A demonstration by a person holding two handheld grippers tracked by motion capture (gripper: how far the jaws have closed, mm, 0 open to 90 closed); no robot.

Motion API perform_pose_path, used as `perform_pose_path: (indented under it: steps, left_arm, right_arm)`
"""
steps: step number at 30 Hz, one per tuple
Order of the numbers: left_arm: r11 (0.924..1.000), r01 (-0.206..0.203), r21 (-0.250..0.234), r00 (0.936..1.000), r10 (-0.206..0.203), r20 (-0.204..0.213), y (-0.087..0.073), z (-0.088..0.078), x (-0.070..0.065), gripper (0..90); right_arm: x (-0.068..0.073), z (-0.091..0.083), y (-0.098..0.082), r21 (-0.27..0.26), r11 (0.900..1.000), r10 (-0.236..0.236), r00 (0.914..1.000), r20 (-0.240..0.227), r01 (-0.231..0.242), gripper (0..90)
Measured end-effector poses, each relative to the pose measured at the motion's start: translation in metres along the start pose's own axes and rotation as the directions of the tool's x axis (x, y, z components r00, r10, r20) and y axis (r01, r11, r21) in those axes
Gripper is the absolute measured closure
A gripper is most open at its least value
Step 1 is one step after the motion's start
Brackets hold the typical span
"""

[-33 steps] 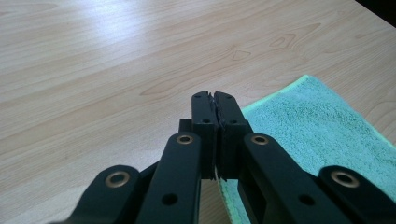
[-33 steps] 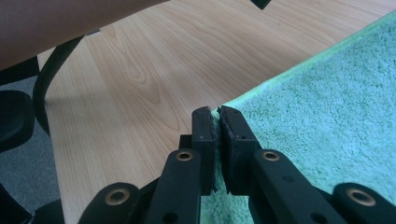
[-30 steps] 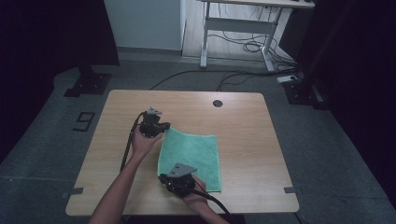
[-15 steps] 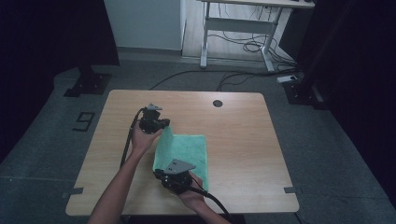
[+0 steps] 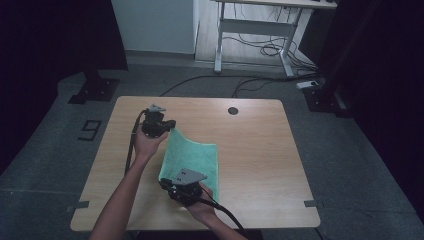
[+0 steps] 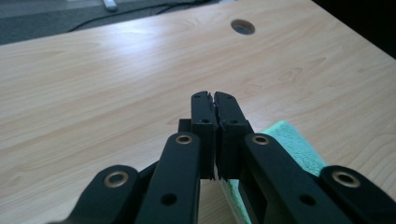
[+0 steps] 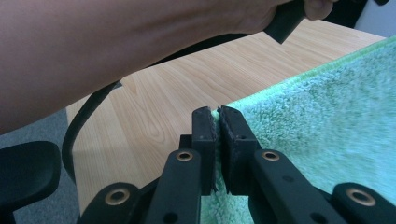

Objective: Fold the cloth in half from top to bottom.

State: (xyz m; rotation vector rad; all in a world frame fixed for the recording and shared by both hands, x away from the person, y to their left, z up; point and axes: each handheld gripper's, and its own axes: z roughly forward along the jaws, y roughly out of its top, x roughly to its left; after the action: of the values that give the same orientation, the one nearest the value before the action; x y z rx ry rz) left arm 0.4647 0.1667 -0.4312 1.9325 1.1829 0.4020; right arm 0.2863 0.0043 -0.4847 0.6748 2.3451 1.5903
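Observation:
A green towel (image 5: 197, 160) lies on the wooden table (image 5: 260, 150), its left edge lifted off the surface. My left gripper (image 5: 171, 129) is shut on the towel's far left corner. In the left gripper view the jaws (image 6: 214, 100) are pressed together and the towel (image 6: 292, 140) hangs below them to the right. My right gripper (image 5: 164, 181) is shut on the near left corner. In the right gripper view the towel's edge sits between the closed pads (image 7: 217, 114), and the terry surface (image 7: 327, 121) spreads to the right.
A round cable hole (image 5: 232, 110) is near the table's far edge. The left gripper's cable (image 5: 131, 150) runs along the person's left forearm (image 7: 116, 46). Black stand bases (image 5: 90, 90) and a white desk frame (image 5: 250, 30) stand on the floor beyond.
Both grippers have risen with the towel's left corners. The towel's left edge has come off the table and curled toward the right, so the towel looks narrower.

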Motion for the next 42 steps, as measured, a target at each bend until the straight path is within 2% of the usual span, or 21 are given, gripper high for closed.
perform_pose_path:
  steps: [1, 2, 3, 4, 6, 7, 10, 17, 27, 31, 35, 37, 38, 39, 40, 42]
  left_arm:
    - [0.9999, -0.007, 0.011, 0.9999, 0.007, 0.009, -0.001, 0.009, -0.007, 87.3]
    - [0.9999, -0.007, 0.011, 0.9999, 0.007, 0.009, -0.001, 0.009, -0.007, 87.3]
    - [0.9995, -0.016, 0.026, 0.9996, 0.016, 0.023, -0.002, 0.019, -0.015, 87.2]
    - [0.9995, -0.016, 0.026, 0.9996, 0.016, 0.023, -0.002, 0.019, -0.015, 87.0]
    - [0.9984, -0.035, 0.045, 0.9987, 0.033, 0.038, -0.003, 0.034, -0.029, 87.0]
    - [0.9984, -0.035, 0.045, 0.9987, 0.033, 0.038, -0.003, 0.034, -0.029, 86.9]
    - [0.9964, -0.055, 0.064, 0.9974, 0.052, 0.051, -0.001, 0.050, -0.043, 86.7]
    - [0.9938, -0.064, 0.090, 0.9962, 0.059, 0.064, 0.000, 0.070, -0.054, 85.9]
    - [0.9905, -0.078, 0.113, 0.9939, 0.068, 0.087, -0.003, 0.091, -0.069, 85.4]
    - [0.9858, -0.090, 0.142, 0.9923, 0.076, 0.098, -0.008, 0.097, -0.071, 83.4]
    - [0.9815, -0.095, 0.166, 0.9886, 0.074, 0.131, -0.016, 0.102, -0.073, 78.1]
    - [0.9767, -0.104, 0.188, 0.9869, 0.078, 0.141, -0.020, 0.105, -0.076, 71.9]
    - [0.9684, -0.121, 0.218, 0.9848, 0.090, 0.149, -0.022, 0.109, -0.080, 67.3]
    - [0.9615, -0.139, 0.237, 0.9844, 0.108, 0.139, -0.025, 0.112, -0.082, 62.0]
    - [0.9591, -0.145, 0.243, 0.9853, 0.117, 0.124, -0.027, 0.114, -0.085, 60.3]
    - [0.9593, -0.133, 0.249, 0.9883, 0.109, 0.107, -0.031, 0.119, -0.087, 57.2]
  right_arm:
    - [-0.001, -0.003, -0.002, -0.003, 1.000, 0.003, 1.0000, 0.004, -0.003, 84.6]
    - [-0.001, -0.003, -0.002, -0.003, 1.000, 0.003, 1.0000, 0.004, -0.003, 84.6]
    - [-0.003, -0.010, -0.007, -0.008, 1.000, 0.016, 0.9997, 0.016, -0.016, 84.5]
    - [-0.003, -0.010, -0.007, -0.008, 1.000, 0.016, 0.9997, 0.016, -0.016, 84.5]
    - [-0.006, -0.018, -0.013, -0.006, 1.000, 0.031, 0.9990, 0.032, -0.031, 84.3]
    - [-0.008, -0.023, -0.016, -0.005, 0.999, 0.035, 0.9985, 0.042, -0.035, 84.3]
    - [-0.014, -0.033, -0.022, -0.011, 0.998, 0.055, 0.9970, 0.055, -0.054, 84.2]
    - [-0.028, -0.053, -0.039, -0.015, 0.995, 0.103, 0.9905, 0.091, -0.102, 84.0]
    - [-0.039, -0.069, -0.062, 0.012, 0.991, 0.134, 0.9832, 0.124, -0.137, 83.7]
    - [-0.044, -0.073, -0.070, 0.020, 0.986, 0.164, 0.9780, 0.129, -0.168, 83.8]
    - [-0.046, -0.074, -0.072, 0.025, 0.985, 0.165, 0.9773, 0.133, -0.170, 83.7]
    - [-0.047, -0.073, -0.073, 0.027, 0.985, 0.167, 0.9771, 0.132, -0.172, 83.7]
    - [-0.047, -0.073, -0.073, 0.028, 0.985, 0.167, 0.9771, 0.132, -0.172, 83.7]
    - [-0.047, -0.072, -0.073, 0.030, 0.985, 0.165, 0.9775, 0.131, -0.170, 83.7]
    - [-0.047, -0.072, -0.074, 0.031, 0.985, 0.166, 0.9773, 0.132, -0.171, 83.7]
    - [-0.047, -0.071, -0.074, 0.032, 0.985, 0.165, 0.9775, 0.130, -0.171, 83.7]
